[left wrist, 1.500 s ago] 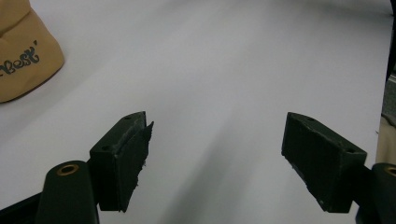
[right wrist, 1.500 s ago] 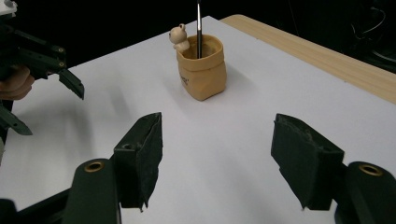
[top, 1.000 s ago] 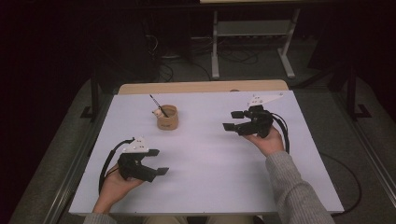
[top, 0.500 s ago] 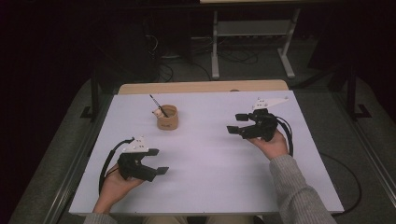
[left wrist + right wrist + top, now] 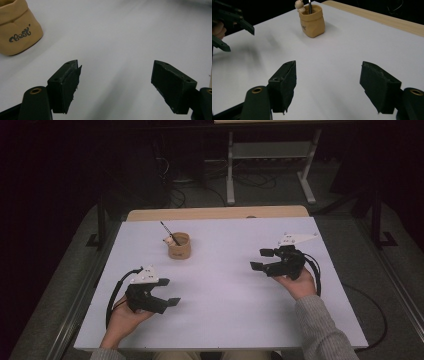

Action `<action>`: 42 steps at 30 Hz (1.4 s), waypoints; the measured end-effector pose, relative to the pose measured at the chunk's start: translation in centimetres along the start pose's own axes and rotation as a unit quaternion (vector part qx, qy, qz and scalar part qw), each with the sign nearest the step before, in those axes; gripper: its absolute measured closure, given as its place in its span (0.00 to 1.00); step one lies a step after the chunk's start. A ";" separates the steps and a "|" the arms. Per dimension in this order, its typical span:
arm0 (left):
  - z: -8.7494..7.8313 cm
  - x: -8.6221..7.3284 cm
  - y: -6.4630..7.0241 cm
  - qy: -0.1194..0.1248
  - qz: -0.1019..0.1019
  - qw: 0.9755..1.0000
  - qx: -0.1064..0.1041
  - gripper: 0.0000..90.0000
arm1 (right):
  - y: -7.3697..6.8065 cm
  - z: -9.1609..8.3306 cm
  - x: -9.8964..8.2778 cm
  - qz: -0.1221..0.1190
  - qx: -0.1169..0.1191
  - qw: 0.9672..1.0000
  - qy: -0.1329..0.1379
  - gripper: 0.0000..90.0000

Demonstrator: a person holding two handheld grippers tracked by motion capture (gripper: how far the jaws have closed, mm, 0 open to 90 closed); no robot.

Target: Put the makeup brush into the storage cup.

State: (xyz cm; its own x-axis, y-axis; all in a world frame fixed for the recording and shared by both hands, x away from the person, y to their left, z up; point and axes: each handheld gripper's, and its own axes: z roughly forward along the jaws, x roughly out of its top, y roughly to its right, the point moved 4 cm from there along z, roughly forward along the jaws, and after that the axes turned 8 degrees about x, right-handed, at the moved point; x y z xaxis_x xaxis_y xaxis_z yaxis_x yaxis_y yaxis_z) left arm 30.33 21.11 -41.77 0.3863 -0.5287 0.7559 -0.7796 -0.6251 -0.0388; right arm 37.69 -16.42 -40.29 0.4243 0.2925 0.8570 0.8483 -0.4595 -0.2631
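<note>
The right claw (image 5: pixel 262 259) has dropped nearer; both gape empty, tan pouch (image 5: pixel 179 246) holds a pen (image 5: pixel 169 233).

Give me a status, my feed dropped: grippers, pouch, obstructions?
Left gripper open, holding nothing. Right gripper open, holding nothing. Tan pouch upright on the table, pen inside, untouched. Nothing between grippers and pouch.

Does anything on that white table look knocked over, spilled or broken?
Nothing stands out. The small tan pouch stands upright on the white table, with a dark pen and a small figure poking out of it. Both tongs, left and right, are open and hold nothing. No spill shows.
</note>
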 end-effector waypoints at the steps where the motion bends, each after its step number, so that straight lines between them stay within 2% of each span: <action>1: 0.0 0.0 0.0 0.001 0.000 1.000 0.001 0.24 | 0.0 -0.1 -0.1 0.002 0.001 1.000 -0.002 0.31; 19: -0.5 -0.1 -0.3 0.007 -0.007 1.000 0.021 0.24 | -0.7 -2.1 -2.3 0.002 -0.021 1.000 0.002 0.30; 42: -0.4 -0.6 0.1 0.007 -0.015 1.000 0.026 0.24 | -1.5 -3.8 -5.1 0.010 -0.034 0.999 0.004 0.29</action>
State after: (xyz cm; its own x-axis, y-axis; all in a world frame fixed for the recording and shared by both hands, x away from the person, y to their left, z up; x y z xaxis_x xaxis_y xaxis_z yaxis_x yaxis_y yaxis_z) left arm 29.85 21.62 -41.93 0.4008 -0.5013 0.7668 -0.7413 -0.6693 -0.0502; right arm 33.05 -20.39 -42.59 0.4384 0.2757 0.8554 0.8157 -0.5218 -0.2499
